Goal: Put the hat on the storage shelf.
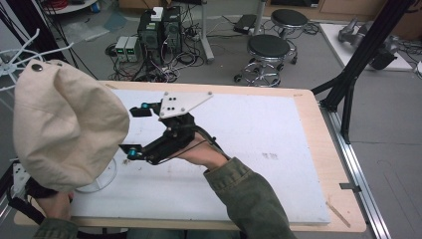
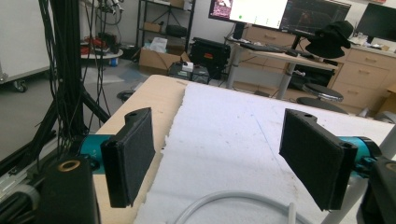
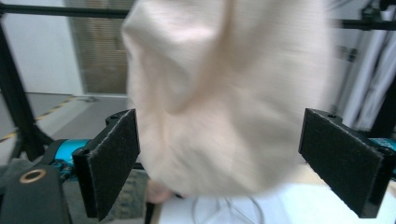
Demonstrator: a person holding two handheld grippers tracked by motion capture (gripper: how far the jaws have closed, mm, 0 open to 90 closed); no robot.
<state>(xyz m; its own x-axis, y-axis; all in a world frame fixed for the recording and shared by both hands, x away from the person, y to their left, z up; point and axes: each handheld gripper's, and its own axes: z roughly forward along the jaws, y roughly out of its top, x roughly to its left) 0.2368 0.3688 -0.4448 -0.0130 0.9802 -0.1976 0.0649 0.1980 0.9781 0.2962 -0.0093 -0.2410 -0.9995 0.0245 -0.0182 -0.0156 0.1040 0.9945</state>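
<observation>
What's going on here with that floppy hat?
A person at a white-covered table works with two handheld grippers. A cream canvas hat hangs on a white wire stand at the table's left edge. The right gripper faces the hat with jaws wide open and apart from it. The left gripper is open and holds nothing.

A pale wooden table (image 1: pixel 326 164) carries a white sheet (image 1: pixel 259 149) that covers nearly all of its top, leaving bare wood strips along the edges. Near the table's left edge a round clear base (image 1: pixel 102 181) rests on the sheet
</observation>
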